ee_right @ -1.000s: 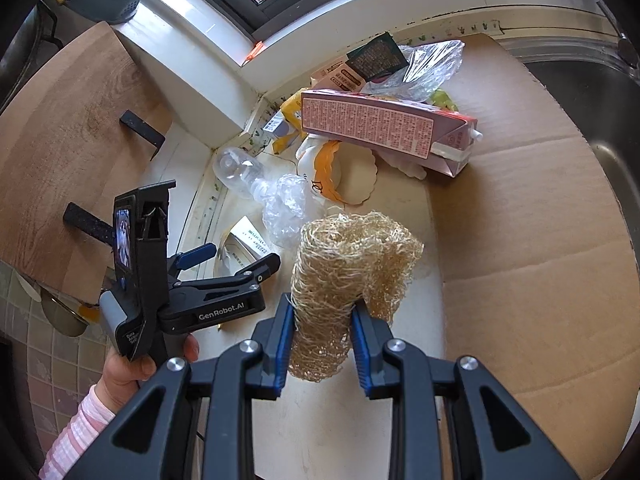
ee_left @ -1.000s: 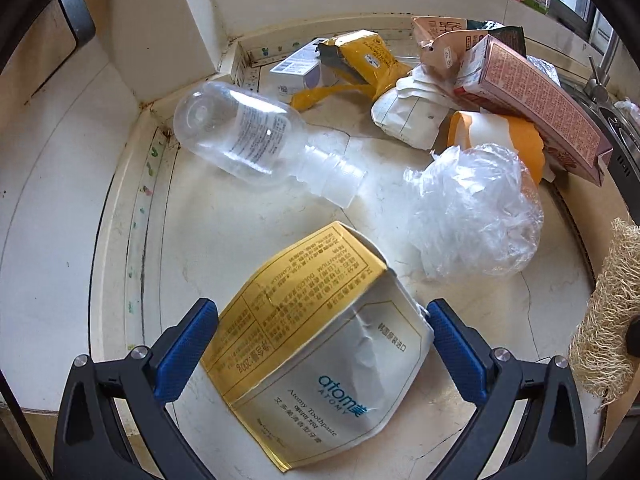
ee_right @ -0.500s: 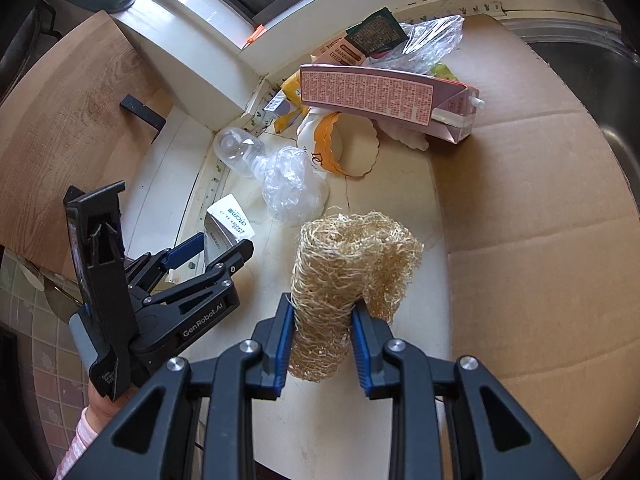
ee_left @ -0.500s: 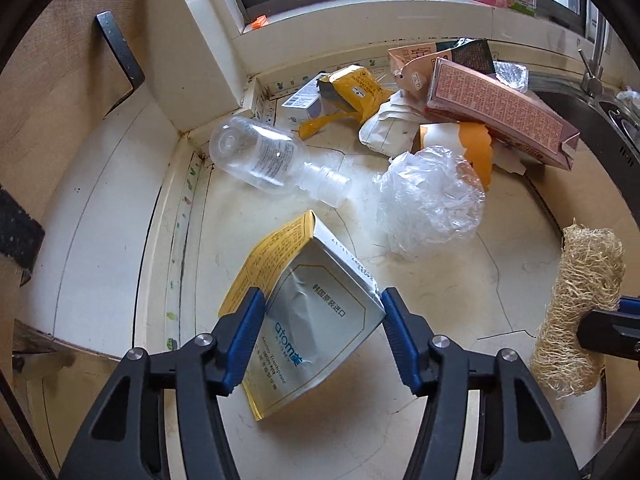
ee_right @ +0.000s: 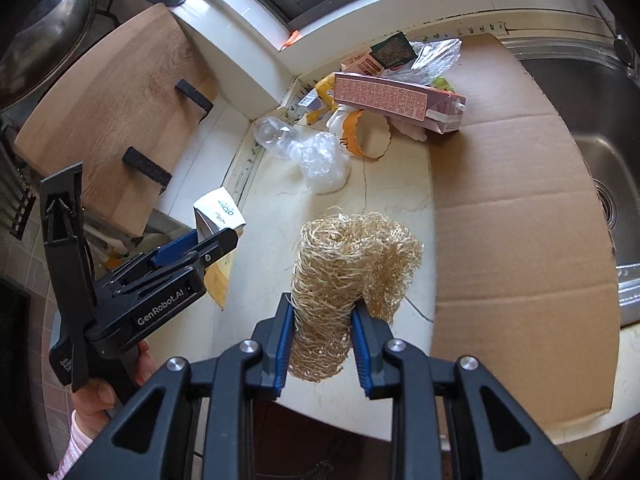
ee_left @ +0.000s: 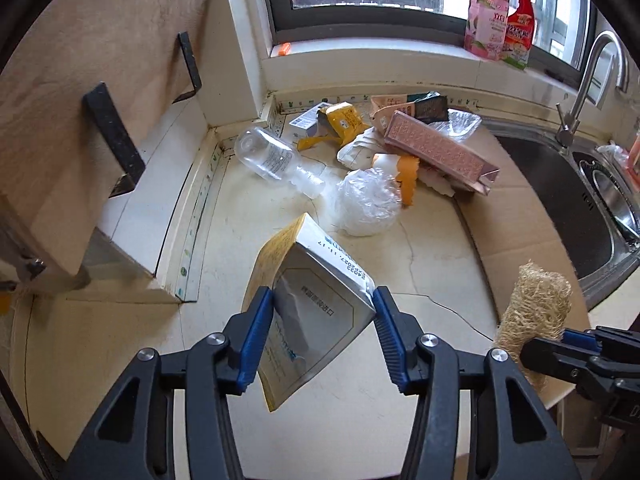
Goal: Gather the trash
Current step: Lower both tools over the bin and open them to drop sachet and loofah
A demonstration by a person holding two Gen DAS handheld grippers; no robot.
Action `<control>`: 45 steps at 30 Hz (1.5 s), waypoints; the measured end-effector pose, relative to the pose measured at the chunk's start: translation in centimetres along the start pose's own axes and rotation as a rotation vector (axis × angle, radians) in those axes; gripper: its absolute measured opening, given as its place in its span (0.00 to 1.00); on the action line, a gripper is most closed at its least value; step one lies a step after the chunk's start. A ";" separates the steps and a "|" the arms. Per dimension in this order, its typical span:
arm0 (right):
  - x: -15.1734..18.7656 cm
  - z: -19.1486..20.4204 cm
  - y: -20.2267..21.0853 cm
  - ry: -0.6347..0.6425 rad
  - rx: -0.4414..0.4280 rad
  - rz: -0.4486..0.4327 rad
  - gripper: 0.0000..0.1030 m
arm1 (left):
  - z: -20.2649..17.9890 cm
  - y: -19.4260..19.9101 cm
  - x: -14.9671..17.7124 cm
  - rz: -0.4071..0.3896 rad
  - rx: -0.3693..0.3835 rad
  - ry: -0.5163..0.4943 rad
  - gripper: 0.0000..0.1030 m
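A yellow-and-white toothpaste box (ee_left: 304, 248) hangs tilted above the cream counter (ee_left: 360, 360). My left gripper (ee_left: 324, 296) has its jaws closing on the box, with both blue pads pressing its sides. The right wrist view shows the same box (ee_right: 220, 212) in that gripper (ee_right: 200, 246), which a hand holds. My right gripper (ee_right: 322, 304) is shut on a straw-coloured loofah (ee_right: 352, 248), held upright over the counter edge. In the far corner lie a clear bottle (ee_left: 272, 156), crumpled plastic (ee_left: 368, 204), a pink carton (ee_left: 440, 152), an orange-rimmed paper cup (ee_left: 404, 172) and a yellow packet (ee_left: 340, 120).
Flat cardboard (ee_right: 520, 200) covers the counter to the right, beside a steel sink (ee_left: 580, 208) with a tap (ee_left: 588, 72). A wooden board (ee_left: 80, 80) leans on the left. Two bottles (ee_left: 500, 20) stand on the window sill.
The left gripper narrowed onto the toothpaste box, then lifted it off the counter and drew back from the pile. The right gripper rose and drew back a little with the loofah.
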State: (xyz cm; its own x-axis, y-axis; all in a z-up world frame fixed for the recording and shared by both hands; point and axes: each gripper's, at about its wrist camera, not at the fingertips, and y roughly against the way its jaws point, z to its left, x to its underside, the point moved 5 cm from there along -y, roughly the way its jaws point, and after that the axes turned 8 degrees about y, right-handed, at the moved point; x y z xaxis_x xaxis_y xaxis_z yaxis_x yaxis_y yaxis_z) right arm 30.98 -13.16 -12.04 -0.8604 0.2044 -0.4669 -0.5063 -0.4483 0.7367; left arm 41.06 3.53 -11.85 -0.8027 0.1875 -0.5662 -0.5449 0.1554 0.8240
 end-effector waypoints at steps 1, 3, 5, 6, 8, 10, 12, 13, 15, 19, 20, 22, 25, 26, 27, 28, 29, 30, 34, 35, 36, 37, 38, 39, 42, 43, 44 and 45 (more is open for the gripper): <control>0.5 0.4 0.9 0.017 0.001 -0.004 0.26 | -0.4 1.4 0.6 -0.010 0.002 0.010 0.48; 1.7 1.4 3.1 0.060 0.003 -0.018 0.26 | -1.5 4.4 2.2 -0.030 0.004 0.021 0.48; 2.8 2.3 5.0 0.094 0.005 -0.033 0.26 | -2.5 6.8 3.8 -0.052 0.001 0.020 0.48; 3.5 2.7 6.1 0.114 0.010 -0.039 0.26 | -3.1 8.0 4.8 -0.062 -0.005 0.018 0.48; 5.0 3.2 7.7 0.145 0.017 -0.044 0.26 | -4.1 9.9 6.5 -0.077 -0.020 0.013 0.48; 6.6 3.7 9.3 0.175 0.024 -0.042 0.26 | -5.1 11.5 8.6 -0.068 -0.007 0.031 0.48; 8.1 4.1 10.6 0.209 0.035 -0.037 0.26 | -6.0 12.8 10.5 -0.065 0.005 0.050 0.48; 8.7 4.3 11.0 0.227 0.044 -0.037 0.26 | -6.3 13.5 11.4 -0.071 -0.006 0.053 0.48; 10.3 4.7 12.3 0.268 0.068 -0.041 0.26 | -7.0 14.8 13.2 -0.082 -0.021 0.055 0.48; 12.7 4.8 13.6 0.298 0.084 -0.029 0.27 | -7.9 16.6 16.2 -0.073 0.001 0.084 0.48; 13.3 4.7 13.8 0.303 0.086 -0.024 0.27 | -8.1 16.9 16.9 -0.073 -0.004 0.086 0.48; 14.5 4.4 14.0 0.306 0.088 -0.010 0.27 | -8.3 17.2 18.0 -0.061 0.000 0.096 0.48; 16.0 3.9 13.5 0.308 0.092 0.019 0.27 | -8.6 17.3 19.6 -0.045 0.011 0.111 0.48; 16.5 3.7 13.3 0.309 0.094 0.029 0.27 | -8.5 17.0 20.0 -0.042 0.008 0.114 0.48; 17.0 3.4 12.9 0.309 0.094 0.040 0.27 | -8.5 16.8 20.6 -0.038 0.001 0.114 0.48; 17.5 3.2 12.5 0.309 0.096 0.047 0.27 | -8.5 16.4 21.1 -0.031 -0.005 0.115 0.48; 18.0 2.8 12.0 0.308 0.100 0.058 0.27 | -8.4 15.9 21.6 -0.023 -0.007 0.119 0.48; 18.5 2.5 11.4 0.303 0.102 0.071 0.27 | -8.4 15.3 22.2 -0.009 -0.004 0.125 0.48; 20.5 0.6 8.3 0.277 0.118 0.130 0.27 | -8.0 12.0 24.9 0.047 0.019 0.158 0.48; 21.0 0.0 7.4 0.270 0.116 0.141 0.28 | -7.8 11.0 25.7 0.060 0.028 0.170 0.48; 21.4 -0.6 6.6 0.264 0.122 0.152 0.28 | -7.6 9.9 26.4 0.074 0.033 0.180 0.48; 22.0 -1.4 5.5 0.259 0.134 0.169 0.28 | -7.4 8.7 27.1 0.090 0.038 0.194 0.48; 22.7 -2.2 4.4 0.251 0.137 0.186 0.28 | -7.1 7.4 28.1 0.109 0.047 0.213 0.49; 23.4 -2.9 3.2 0.241 0.137 0.204 0.28 | -6.9 6.1 29.0 0.127 0.056 0.227 0.49; 25.3 -4.9 -0.3 0.226 0.145 0.250 0.29 | -6.4 2.0 31.5 0.186 0.067 0.258 0.49; 25.9 -5.4 -1.5 0.228 0.146 0.264 0.29 | -6.2 0.8 32.3 0.202 0.065 0.263 0.49; 26.5 -5.9 -2.6 0.231 0.146 0.278 0.29 | -6.1 -0.3 33.0 0.213 0.064 0.265 0.50; 27.2 -6.3 -3.8 0.239 0.146 0.292 0.31 | -6.1 -1.4 33.6 0.225 0.068 0.264 0.50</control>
State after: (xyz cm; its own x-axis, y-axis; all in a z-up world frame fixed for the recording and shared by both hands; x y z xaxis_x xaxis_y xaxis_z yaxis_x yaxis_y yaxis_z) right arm 9.88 -11.42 -30.58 -0.9399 -0.1291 -0.3160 -0.2609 -0.3254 0.9089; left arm 13.34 3.72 -31.90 -0.9405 -0.0319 -0.3384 -0.3375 0.2042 0.9189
